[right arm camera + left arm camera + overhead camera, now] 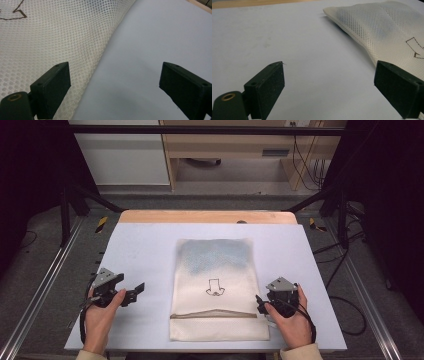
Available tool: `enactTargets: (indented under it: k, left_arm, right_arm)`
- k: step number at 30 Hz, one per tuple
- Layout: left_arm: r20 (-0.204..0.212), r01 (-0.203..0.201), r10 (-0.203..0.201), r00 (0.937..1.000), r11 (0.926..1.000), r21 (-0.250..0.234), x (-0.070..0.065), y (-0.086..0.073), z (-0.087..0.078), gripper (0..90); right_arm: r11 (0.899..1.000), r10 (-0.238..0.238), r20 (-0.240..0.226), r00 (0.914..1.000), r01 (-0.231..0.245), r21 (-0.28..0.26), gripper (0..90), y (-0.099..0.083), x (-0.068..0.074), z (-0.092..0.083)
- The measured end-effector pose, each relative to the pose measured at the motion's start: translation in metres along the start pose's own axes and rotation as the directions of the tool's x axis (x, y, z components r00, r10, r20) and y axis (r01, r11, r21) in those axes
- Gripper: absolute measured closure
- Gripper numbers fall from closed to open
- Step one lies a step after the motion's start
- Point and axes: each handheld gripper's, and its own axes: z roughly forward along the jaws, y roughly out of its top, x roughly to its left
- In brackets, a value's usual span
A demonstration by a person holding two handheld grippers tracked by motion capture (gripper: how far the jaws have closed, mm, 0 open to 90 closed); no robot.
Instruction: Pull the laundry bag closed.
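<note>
The pale grey rectangular table mat [145, 250] covered nearly the whole wooden tabletop [205, 216], and on its middle lay the cream-white mesh laundry bag [215, 270], flat, with a small black outline drawing on its face and a brown zip line [212, 315] running across near the person's edge. A bluish shade showed through the far half, so something soft seemed to be inside. The bag looked light, limp and floppy; its open weave should have given the pads good purchase rather than slipping, but lifted by one point it would likely have sagged and folded. The side edges near the zip, or the two near corners, looked like the sensible places to pinch, one per hand.

The left gripper [132, 292] hovered apart from the bag's left edge, jaws spread wide with nothing between them. The right gripper [261, 303] sat just beside the bag's right edge, jaws equally wide and empty, one jaw over the mesh in the right gripper view. Nothing else lay on the mat to obstruct either hand.
</note>
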Motion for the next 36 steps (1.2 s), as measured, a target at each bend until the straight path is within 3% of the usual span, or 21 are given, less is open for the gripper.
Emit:
enactTargets:
  k: [5,6,13,17,20,21,24,25,26,28,29,30,31,32,33,34,35,36]
  left_arm:
    - [0.008,-0.004,0.003,1.0,0.9996,0.029,-0.001,-0.002,-0.004,9.3]
    - [-0.009,-0.031,0.031,0.9995,0.9979,0.056,-0.004,-0.002,-0.007,9.3]
    - [-0.017,-0.079,0.081,0.9965,0.9924,0.094,-0.014,-0.005,-0.015,8.7]
    - [-0.016,-0.091,0.093,0.9956,0.9912,0.097,-0.021,-0.009,-0.019,8.6]
    - [-0.024,-0.087,0.09,0.9957,0.9913,0.099,-0.022,-0.01,-0.015,8.4]
    - [-0.023,-0.08,0.082,0.9964,0.9918,0.1,-0.022,-0.011,-0.013,8.4]
    - [-0.022,-0.109,0.113,0.9934,0.9863,0.124,-0.021,-0.009,-0.011,8.0]
    - [-0.022,-0.109,0.113,0.9934,0.9863,0.124,-0.021,-0.009,-0.011,7.6]
    - [-0.016,-0.113,0.116,0.9931,0.9849,0.131,-0.02,-0.009,-0.01,7.4]
    - [-0.018,-0.106,0.109,0.9939,0.9855,0.133,-0.019,-0.009,-0.01,7.3]
    - [-0.018,-0.1,0.104,0.9945,0.9856,0.136,-0.018,-0.01,-0.011,7.3]
    - [-0.019,-0.098,0.102,0.9946,0.985,0.142,-0.017,-0.01,-0.011,7.3]
    - [-0.016,-0.094,0.097,0.9951,0.985,0.145,-0.018,-0.011,-0.012,7.4]
    - [-0.015,-0.089,0.092,0.9956,0.986,0.141,-0.018,-0.011,-0.014,7.4]
    - [-0.016,-0.092,0.095,0.9953,0.9865,0.136,-0.019,-0.01,-0.015,7.2]
    - [-0.018,-0.095,0.098,0.995,0.987,0.13,-0.019,-0.01,-0.017,6.8]
    - [-0.015,-0.093,0.096,0.9953,0.9876,0.127,-0.019,-0.01,-0.017,6.8]
    - [-0.013,-0.098,0.1,0.9949,0.9866,0.13,-0.02,-0.011,-0.017,6.3]
  right_arm:
    - [1.0,-0.018,0.001,0.9998,0.018,0.014,9.6,0.001,0.002,0.001]
    - [0.999,-0.028,-0.018,0.9994,0.029,0.026,8.5,0.001,0.005,0.001]
    - [0.999,-0.045,-0.077,0.996,0.047,0.022,10.8,0.006,0.015,-0.006]
    - [0.996,-0.084,-0.116,0.9897,0.085,0.004,15.1,0.017,0.025,-0.014]
    - [0.99,-0.14,-0.175,0.9746,0.141,-0.006,18.7,0.033,0.041,-0.019]
    - [0.99,-0.14,-0.175,0.9746,0.141,-0.006,18.7,0.033,0.041,-0.019]
    - [0.981,-0.193,-0.233,0.9532,0.196,-0.012,24.8,0.054,0.058,-0.018]
    - [0.981,-0.193,-0.233,0.9532,0.196,-0.012,24.8,0.054,0.058,-0.018]
    - [0.975,-0.215,-0.282,0.935,0.223,-0.004,24.5,0.069,0.069,-0.014]
    - [0.967,-0.244,-0.314,0.9177,0.256,-0.001,25.2,0.081,0.079,-0.011]
    - [0.967,-0.244,-0.314,0.9177,0.256,-0.001,25.2,0.081,0.079,-0.011]
    - [0.957,-0.28,-0.332,0.901,0.291,-0.015,28.9,0.093,0.091,-0.008]
    - [0.952,-0.293,-0.343,0.8926,0.307,-0.015,29.6,0.099,0.097,-0.007]
    - [0.952,-0.293,-0.343,0.8926,0.307,-0.015,29.6,0.099,0.097,-0.007]
    - [0.937,-0.331,-0.37,0.8681,0.35,-0.018,33.3,0.108,0.108,-0.004]
    - [0.928,-0.351,-0.377,0.8573,0.372,-0.017,34.7,0.113,0.113,-0.004]
    - [0.928,-0.351,-0.377,0.8573,0.372,-0.017,34.7,0.113,0.113,-0.004]
    - [0.923,-0.362,-0.39,0.847,0.385,-0.02,37.1,0.117,0.117,-0.002]
